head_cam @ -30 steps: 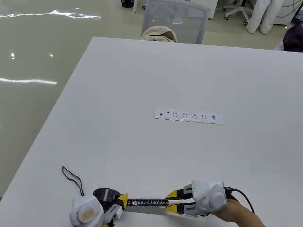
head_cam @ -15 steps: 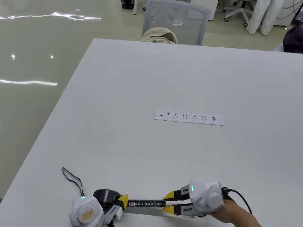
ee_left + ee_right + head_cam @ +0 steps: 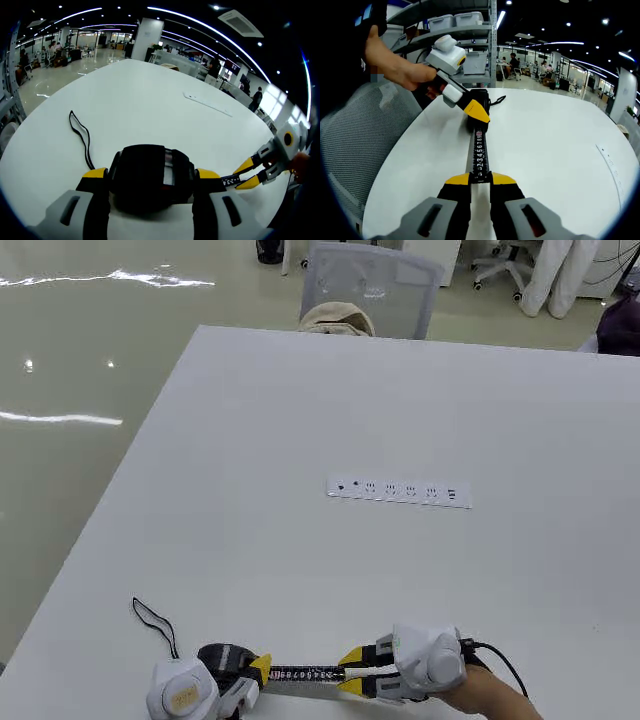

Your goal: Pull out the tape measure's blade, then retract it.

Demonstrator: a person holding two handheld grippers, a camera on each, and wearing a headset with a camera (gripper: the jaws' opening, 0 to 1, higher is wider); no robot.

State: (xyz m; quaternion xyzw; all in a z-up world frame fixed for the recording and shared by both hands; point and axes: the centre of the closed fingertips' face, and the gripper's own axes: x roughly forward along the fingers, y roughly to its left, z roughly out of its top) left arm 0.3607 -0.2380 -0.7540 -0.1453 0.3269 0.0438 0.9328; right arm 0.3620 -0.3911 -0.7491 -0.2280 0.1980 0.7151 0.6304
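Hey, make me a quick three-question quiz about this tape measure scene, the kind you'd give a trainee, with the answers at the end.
1. True or false: the blade is wholly inside the tape measure case.
2. The right gripper has its jaws shut on: A the blade, B the tape measure case, C nothing.
3. Which gripper holds the tape measure case?
Key: 1 false, a length of blade spans between the two grippers; 2 A; 3 the left gripper.

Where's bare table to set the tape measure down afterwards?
Free: white table between the white power strip and the black tape measure; also beyond the strip. Crowded: near edge, where left gripper, right gripper, dark numbered blade and black strap sit.
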